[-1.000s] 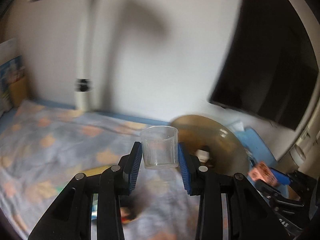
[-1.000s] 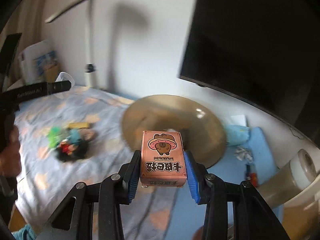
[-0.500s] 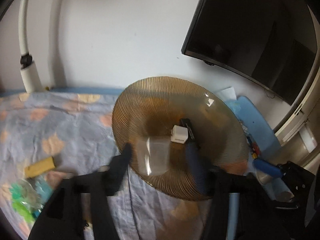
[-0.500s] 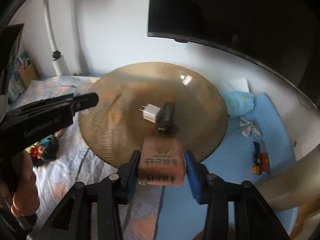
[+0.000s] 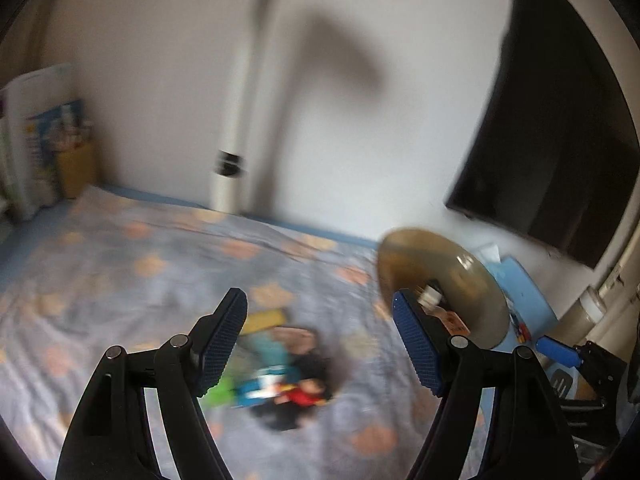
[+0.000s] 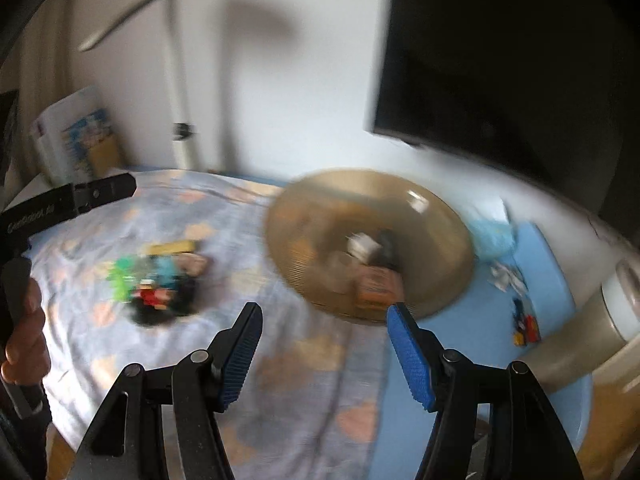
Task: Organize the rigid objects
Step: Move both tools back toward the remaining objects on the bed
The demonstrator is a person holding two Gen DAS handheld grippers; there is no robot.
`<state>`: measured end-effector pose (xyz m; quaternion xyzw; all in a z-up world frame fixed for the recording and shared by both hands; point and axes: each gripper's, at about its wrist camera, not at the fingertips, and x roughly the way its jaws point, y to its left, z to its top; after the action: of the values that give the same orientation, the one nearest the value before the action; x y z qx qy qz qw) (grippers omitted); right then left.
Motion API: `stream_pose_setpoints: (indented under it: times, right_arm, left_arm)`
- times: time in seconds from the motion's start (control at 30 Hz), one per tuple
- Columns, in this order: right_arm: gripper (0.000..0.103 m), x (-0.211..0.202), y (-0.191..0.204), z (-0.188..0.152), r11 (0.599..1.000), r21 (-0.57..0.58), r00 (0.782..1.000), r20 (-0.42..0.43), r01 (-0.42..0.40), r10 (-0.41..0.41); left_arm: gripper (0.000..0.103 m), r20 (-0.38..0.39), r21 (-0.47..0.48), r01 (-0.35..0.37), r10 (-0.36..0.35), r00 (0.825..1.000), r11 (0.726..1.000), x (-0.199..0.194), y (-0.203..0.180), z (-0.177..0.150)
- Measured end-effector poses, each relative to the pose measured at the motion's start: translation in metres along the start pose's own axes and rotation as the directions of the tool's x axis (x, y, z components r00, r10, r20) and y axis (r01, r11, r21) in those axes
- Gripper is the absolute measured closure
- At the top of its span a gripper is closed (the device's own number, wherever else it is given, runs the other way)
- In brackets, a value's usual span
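Blue-padded left gripper (image 5: 320, 344) wide, empty; right gripper (image 6: 324, 350) jaws just been opening, nothing between them. I judge next step: fetch another piece from toy pile (image 5: 276, 376). I'd slow down, let blur settle, pick one rigid piece, centre pads on it before closing. From left gripper, pile sits close at 6 o'clock; amber dish (image 5: 444, 292) at 2 o'clock. From right gripper, pile (image 6: 160, 284) at 10 o'clock, dish (image 6: 368, 240) at 12 o'clock, orange box (image 6: 376, 288) and clear cup (image 6: 338, 272) already inside.

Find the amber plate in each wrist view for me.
Left wrist: plate at right of centre, behind the right fingertip.
Right wrist: plate centre, above the gripper's fingertips, holding small items.
Shared landmark: dark screen on the wall, upper right.
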<state>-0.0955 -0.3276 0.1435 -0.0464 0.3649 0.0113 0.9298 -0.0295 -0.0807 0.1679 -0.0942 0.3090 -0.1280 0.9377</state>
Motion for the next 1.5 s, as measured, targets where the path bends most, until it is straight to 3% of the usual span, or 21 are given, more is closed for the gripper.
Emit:
stream_pose_setpoints:
  times: [0.13,0.27,0.43,0.6,0.9,1.07,1.27,1.37,1.5]
  right_arm:
    - [0.039,-0.020,0.053,0.001,0.993,-0.105,0.997,0.054,-0.049,0.055]
    - [0.038,-0.023,0.091,-0.007,0.983,-0.161,0.995,0.049,-0.083,0.092]
    - [0.037,-0.003,0.120,-0.028,0.977,-0.158,0.990,-0.015,-0.143,0.143]
    - [0.036,0.033,0.132,-0.056,0.971,-0.104,0.974,-0.087,-0.217,0.208]
    - [0.036,0.071,0.129,-0.091,0.969,-0.068,0.966,-0.124,-0.238,0.228]
    - [0.036,0.076,0.123,-0.092,0.970,-0.035,0.964,-0.127,-0.240,0.234]
    - [0.035,0.076,0.135,-0.094,0.973,-0.095,0.971,-0.135,-0.209,0.195]
    - [0.026,0.077,0.139,-0.095,0.973,-0.115,0.973,-0.138,-0.201,0.184]
    - [0.025,0.076,0.137,-0.095,0.974,-0.111,0.974,-0.135,-0.197,0.182]
  left_arm:
    - [0.029,0.052,-0.079,-0.052,0.056,0.997,0.995,-0.036,0.045,-0.005]
    - [0.029,0.058,-0.133,-0.100,0.109,0.992,0.986,-0.051,0.077,-0.017]
    - [0.029,-0.005,-0.166,-0.173,0.175,0.985,0.971,-0.041,0.109,-0.047]
    - [0.029,-0.067,-0.120,-0.263,0.257,0.964,0.957,-0.011,0.126,-0.080]
    - [0.029,-0.165,-0.087,-0.309,0.292,0.942,0.947,0.025,0.135,-0.114]
    - [0.029,-0.161,-0.117,-0.301,0.281,0.946,0.946,0.025,0.139,-0.113]
    - [0.029,-0.176,-0.131,-0.283,0.259,0.950,0.950,0.027,0.141,-0.113]
    - [0.029,-0.170,-0.119,-0.285,0.263,0.950,0.951,0.027,0.139,-0.113]
    - [0.029,-0.178,-0.083,-0.268,0.250,0.952,0.960,0.029,0.133,-0.113]
